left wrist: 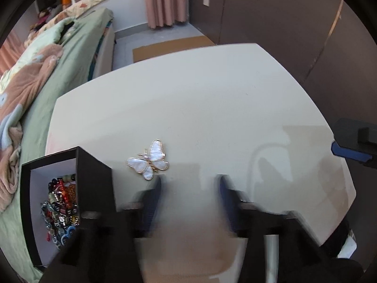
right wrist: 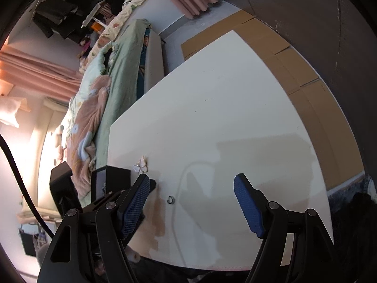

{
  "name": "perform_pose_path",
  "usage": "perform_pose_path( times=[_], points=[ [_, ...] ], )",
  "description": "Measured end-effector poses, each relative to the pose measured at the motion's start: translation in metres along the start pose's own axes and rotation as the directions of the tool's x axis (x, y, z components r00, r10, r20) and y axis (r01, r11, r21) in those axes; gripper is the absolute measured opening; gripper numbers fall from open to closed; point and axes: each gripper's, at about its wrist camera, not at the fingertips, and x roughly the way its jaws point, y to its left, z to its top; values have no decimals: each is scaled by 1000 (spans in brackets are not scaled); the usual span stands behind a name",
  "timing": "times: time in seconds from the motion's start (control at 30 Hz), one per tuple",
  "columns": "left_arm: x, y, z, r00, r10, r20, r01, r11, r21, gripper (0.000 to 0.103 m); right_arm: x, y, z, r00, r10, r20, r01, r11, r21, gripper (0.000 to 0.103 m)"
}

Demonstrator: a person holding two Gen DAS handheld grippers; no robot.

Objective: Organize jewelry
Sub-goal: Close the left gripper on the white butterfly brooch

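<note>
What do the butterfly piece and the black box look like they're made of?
Butterfly brooch: wings look like mother-of-pearl or a glossy imitation, with pearly white sheen; thin gold-toned rim, probably metal. Black box: matte black outside, pale plain inside, sharp flat walls, likely rigid cardboard. Neither is certain from looks alone.

You are working at a smooth white rectangular table [left wrist: 212, 94], set beside a bed under a pale green sheet [left wrist: 77, 54] with a rumpled peach-and-floral quilt [left wrist: 26, 77] on top. Beyond the table, flattened brown cardboard [right wrist: 294, 70] lies on the grey floor [left wrist: 150, 40], along a dark brown panelled wall [left wrist: 282, 18]. Pink pleated curtains [left wrist: 165, 0] hang at the far end. Warm light glows from your left, behind more pink curtains [right wrist: 35, 70].
</note>
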Motion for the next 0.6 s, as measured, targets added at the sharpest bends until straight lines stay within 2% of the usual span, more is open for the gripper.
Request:
perform_pose_path(
  times=[0.13, 0.3, 0.37, 0.47, 0.6],
  points=[
    [-1, 7, 1, 1000, 13, 7, -13, 1000, -11, 55, 1, 5, 0, 1000, 4, -4, -4, 1000, -13, 74],
    [-1, 29, 6, 999, 33, 14, -31, 994, -109, 55, 2, 6, 0, 1000, 2, -5, -2, 1000, -17, 74],
    [1, 29, 8, 999, 35, 13, -33, 994, -101, 55, 2, 5, 1, 1000, -1, -5, 1, 1000, -14, 74],
    [7, 22, 12, 995, 98, 15, -97, 993, -71, 55, 2, 5, 1, 1000, -7, -4, 7, 1000, -13, 74],
    [18, 21, 15, 991, 136, 11, -135, 987, -84, 55, 5, 8, 0, 1000, -9, -10, 8, 1000, -21, 74]
  ],
)
